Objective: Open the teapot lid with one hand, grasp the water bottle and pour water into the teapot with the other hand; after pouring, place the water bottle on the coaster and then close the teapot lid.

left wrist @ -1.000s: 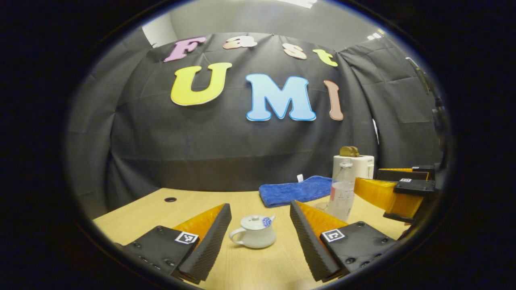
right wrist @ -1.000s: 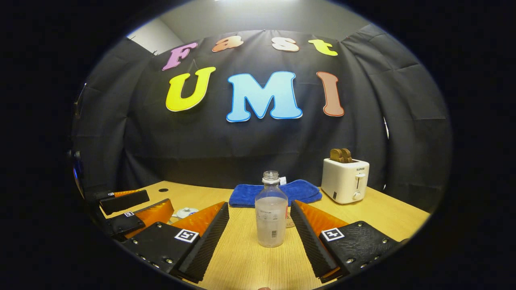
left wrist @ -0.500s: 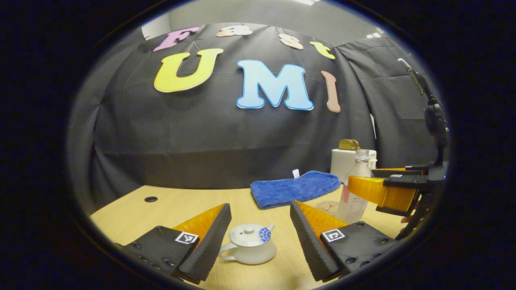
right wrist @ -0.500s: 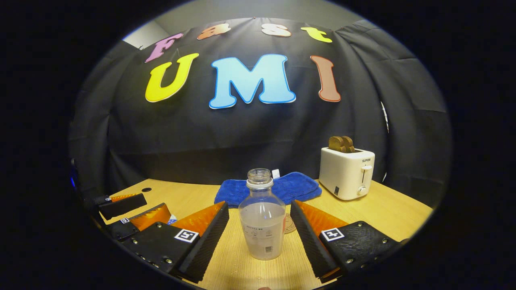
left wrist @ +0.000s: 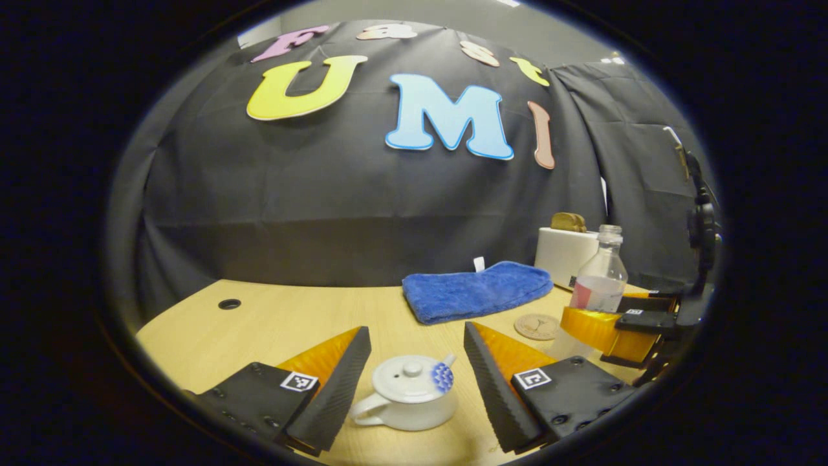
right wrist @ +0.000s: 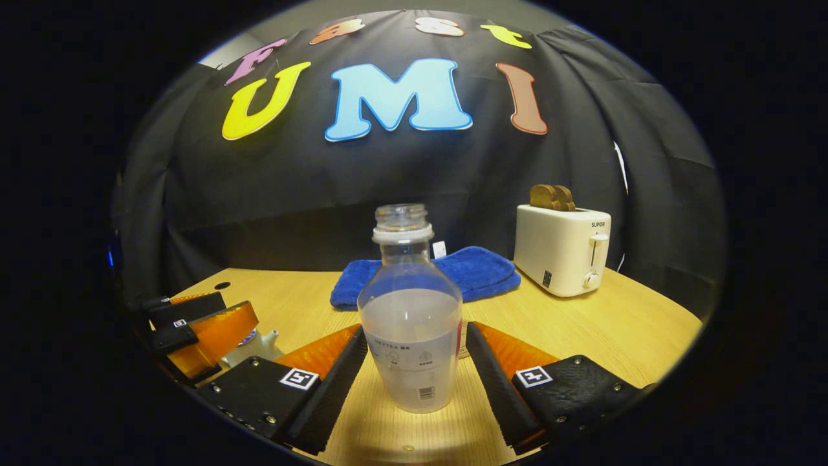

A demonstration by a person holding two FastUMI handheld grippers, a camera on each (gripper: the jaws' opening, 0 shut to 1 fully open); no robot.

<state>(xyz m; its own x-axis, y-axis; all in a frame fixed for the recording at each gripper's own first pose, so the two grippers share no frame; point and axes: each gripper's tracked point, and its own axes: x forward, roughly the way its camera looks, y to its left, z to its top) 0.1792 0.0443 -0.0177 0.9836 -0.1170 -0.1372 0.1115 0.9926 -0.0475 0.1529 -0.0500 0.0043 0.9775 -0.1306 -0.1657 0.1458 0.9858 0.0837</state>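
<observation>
Between the spread fingers of the left gripper sits one white teapot, its lid on, handle toward the left finger and spout toward the right one; neither finger touches it. Between the fingers of the right gripper stands one clear water bottle, uncapped and upright, about half full. Those fingers are apart, flanking the bottle's lower half closely; whether they touch it I cannot tell. Its label carries small print and a barcode, too small to read.

Beyond the left gripper's right finger lies one round coaster on the wooden table. Farther ahead of both grippers lies one folded blue cloth. Off past the right gripper's right finger stands one white toaster with two slices of toast in it.
</observation>
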